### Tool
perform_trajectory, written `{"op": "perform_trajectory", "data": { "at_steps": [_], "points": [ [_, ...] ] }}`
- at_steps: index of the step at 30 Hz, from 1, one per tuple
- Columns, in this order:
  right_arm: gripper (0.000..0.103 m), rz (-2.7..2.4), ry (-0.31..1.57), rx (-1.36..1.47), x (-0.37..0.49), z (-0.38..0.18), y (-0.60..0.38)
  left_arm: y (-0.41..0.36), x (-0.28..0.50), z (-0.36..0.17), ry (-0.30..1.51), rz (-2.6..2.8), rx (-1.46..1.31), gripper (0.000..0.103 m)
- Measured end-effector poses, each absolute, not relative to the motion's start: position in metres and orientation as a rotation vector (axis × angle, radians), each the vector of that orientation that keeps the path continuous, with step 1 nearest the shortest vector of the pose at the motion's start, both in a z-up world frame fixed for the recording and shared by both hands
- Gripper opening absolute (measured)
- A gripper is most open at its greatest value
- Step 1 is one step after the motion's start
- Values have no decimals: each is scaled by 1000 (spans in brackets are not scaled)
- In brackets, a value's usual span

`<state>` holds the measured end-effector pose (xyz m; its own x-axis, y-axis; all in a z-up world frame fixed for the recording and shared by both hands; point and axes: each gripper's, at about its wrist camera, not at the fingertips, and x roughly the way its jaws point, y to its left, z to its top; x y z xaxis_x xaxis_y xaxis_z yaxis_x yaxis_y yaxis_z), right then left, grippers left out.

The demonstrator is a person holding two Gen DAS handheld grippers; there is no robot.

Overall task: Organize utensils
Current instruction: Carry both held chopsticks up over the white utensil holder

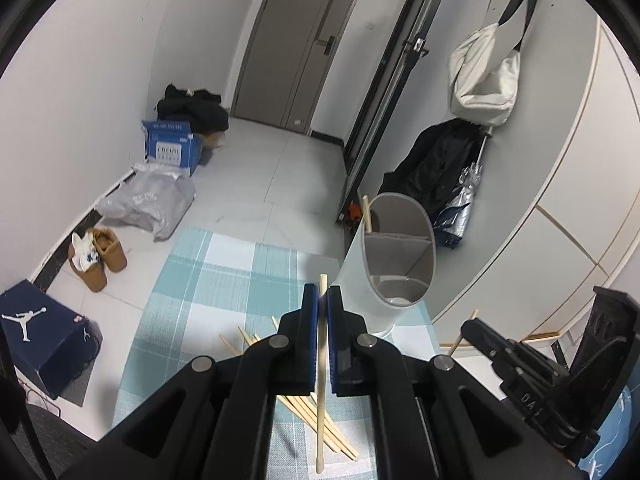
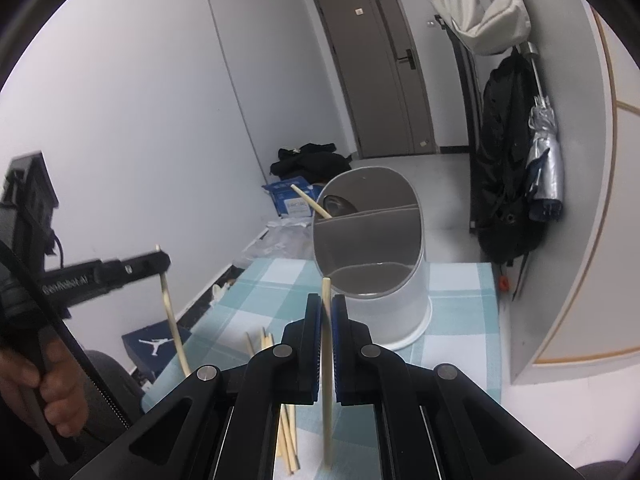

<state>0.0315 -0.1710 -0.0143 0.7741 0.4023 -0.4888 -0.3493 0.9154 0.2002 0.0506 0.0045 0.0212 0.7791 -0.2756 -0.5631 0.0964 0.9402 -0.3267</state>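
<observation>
A: What is each gripper doing?

B: The left gripper (image 1: 323, 292) has its jaws pinched onto a single wooden chopstick (image 1: 321, 380), which runs between the blue pads and pokes out just past the fingertips. The right gripper (image 2: 327, 302) is clamped the same way on a second chopstick (image 2: 327, 380), whose tip also sticks up beyond the fingers.

A: And the holder?

B: The white utensil holder (image 2: 400, 300) stands just ahead of the right gripper and slightly to its right, on the teal checked tablecloth (image 2: 460, 320). From the left gripper it is ahead and to the right. It has a grey inside split by dividers, and one chopstick in the holder (image 2: 310, 200) leans out of the far-left compartment.

A: Anything left on the cloth?

B: Yes, loose chopsticks (image 1: 316, 416) lie in a fan beneath and behind the left gripper's fingers, on the cloth.

A: Any writing you can make out?

B: The left gripper's arm, seen from the right wrist, carries pale lettering (image 2: 64, 283) that looks like "GenRobot.AI", a little blurred. On the floor far left of the left gripper, a navy shoebox (image 1: 40, 332) shows the Jordan Jumpman logo. Further ahead, a blue carton (image 1: 172, 148) has white print too small to read. A hand (image 2: 44, 384) grips the left tool's handle.
</observation>
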Motion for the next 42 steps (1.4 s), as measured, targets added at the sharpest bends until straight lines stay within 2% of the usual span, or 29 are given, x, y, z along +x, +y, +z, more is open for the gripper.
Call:
{"op": "perform_trajectory", "data": {
  "at_steps": [10, 22, 42],
  "points": [
    [4, 408, 512, 83, 21, 7, -170, 1, 40, 51, 506, -243, -305, 1],
    [4, 419, 461, 72, 44, 61, -183, -19, 63, 92, 431, -249, -305, 1],
    [4, 456, 363, 68, 139, 138, -204, -24, 133, 114, 371, -206, -419, 1]
  ]
}}
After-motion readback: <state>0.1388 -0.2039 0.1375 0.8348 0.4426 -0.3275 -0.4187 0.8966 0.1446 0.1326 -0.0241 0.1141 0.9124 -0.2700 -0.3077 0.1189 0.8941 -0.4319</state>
